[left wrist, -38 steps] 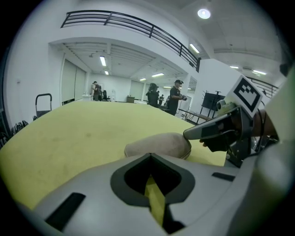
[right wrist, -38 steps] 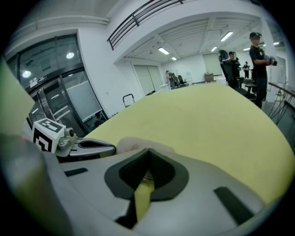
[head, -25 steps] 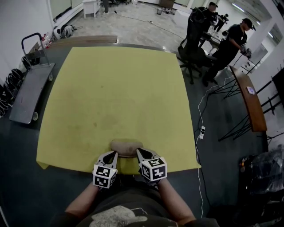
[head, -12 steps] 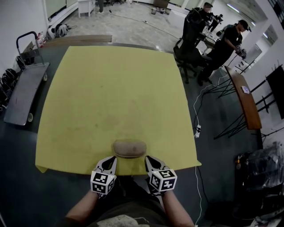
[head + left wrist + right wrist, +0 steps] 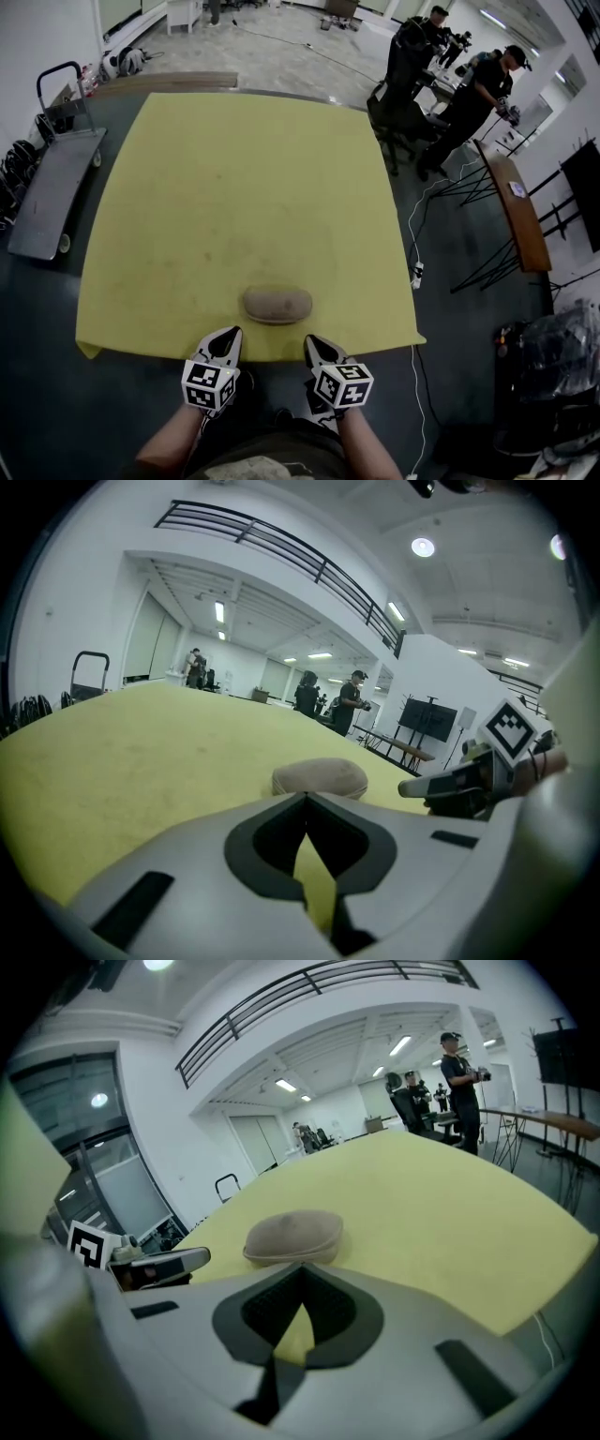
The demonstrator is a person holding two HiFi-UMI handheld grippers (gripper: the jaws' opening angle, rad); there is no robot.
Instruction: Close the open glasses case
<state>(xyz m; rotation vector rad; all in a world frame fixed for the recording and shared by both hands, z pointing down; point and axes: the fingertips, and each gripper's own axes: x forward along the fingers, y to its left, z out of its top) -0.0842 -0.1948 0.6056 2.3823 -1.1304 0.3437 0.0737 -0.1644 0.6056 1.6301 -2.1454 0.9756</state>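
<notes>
Looking down, I see the yellow table (image 5: 234,187) filling most of the view. The tan glasses case (image 5: 277,305) lies closed near its front edge. Just behind that edge I hold the left gripper (image 5: 229,336) and right gripper (image 5: 313,343), both clenched on nothing.

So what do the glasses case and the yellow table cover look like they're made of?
Glasses case: tan, matte, no glare, softly rounded; probably suede-like fabric over a stiff shell. Yellow table cover: matte, faintly stained, corners hanging over the edge; likely cloth or felt, can't tell which.
</notes>
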